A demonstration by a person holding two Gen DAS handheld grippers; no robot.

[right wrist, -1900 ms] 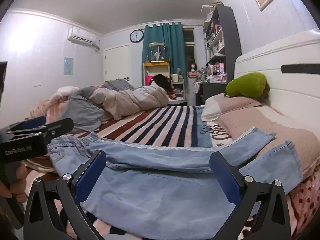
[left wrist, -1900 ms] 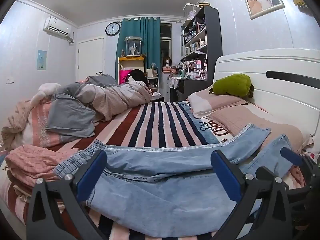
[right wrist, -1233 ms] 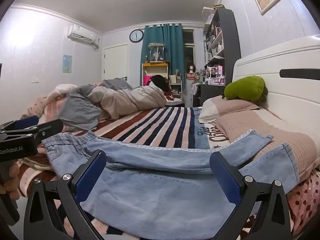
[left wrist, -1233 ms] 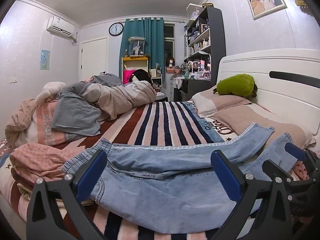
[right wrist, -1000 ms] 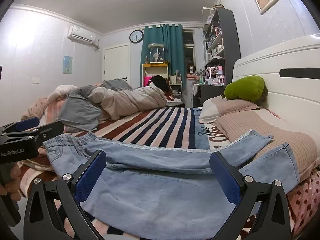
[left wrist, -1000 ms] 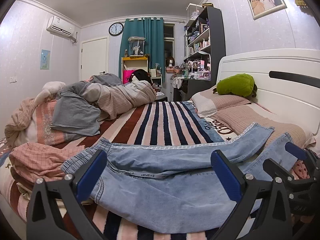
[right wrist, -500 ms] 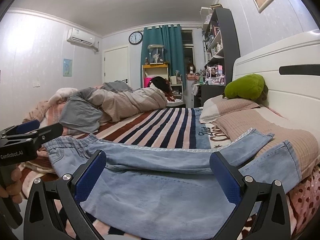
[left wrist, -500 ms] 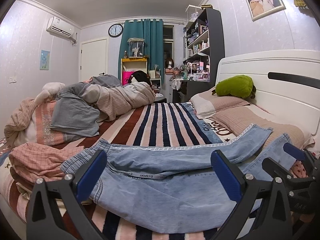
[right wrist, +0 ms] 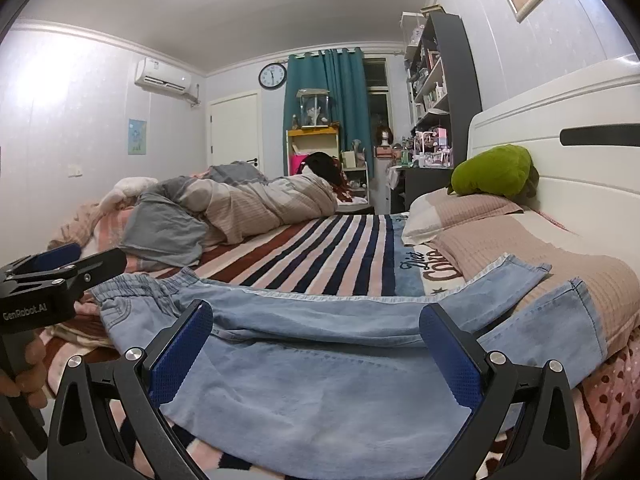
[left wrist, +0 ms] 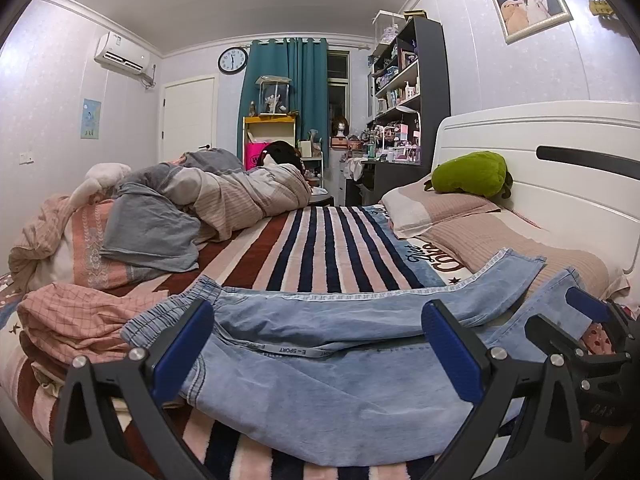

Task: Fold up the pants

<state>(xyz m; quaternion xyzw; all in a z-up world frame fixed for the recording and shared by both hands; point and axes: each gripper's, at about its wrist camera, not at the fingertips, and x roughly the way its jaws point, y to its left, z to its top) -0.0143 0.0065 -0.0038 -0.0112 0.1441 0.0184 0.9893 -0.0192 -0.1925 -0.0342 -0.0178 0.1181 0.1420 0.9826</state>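
Light blue jeans point(left wrist: 320, 384) lie spread across the near edge of the striped bed, waistband at the left, leg ends at the right on a pillow. They also show in the right wrist view point(right wrist: 328, 384). My left gripper point(left wrist: 316, 344) is open and empty, hovering just in front of the jeans near the waistband side. My right gripper point(right wrist: 316, 344) is open and empty, in front of the jeans' legs. The right gripper also shows at the right of the left wrist view point(left wrist: 576, 320), and the left gripper at the left of the right wrist view point(right wrist: 60, 264).
A striped blanket point(left wrist: 320, 248) covers the bed. Crumpled quilts and clothes point(left wrist: 208, 200) pile at the far left, pink checked cloth point(left wrist: 76, 316) beside the waistband. Pillows point(left wrist: 460, 216) and a green plush point(left wrist: 472, 174) lie by the white headboard point(left wrist: 560, 168).
Both grippers have drawn back slightly from the jeans and stayed open. The jeans lie as before.
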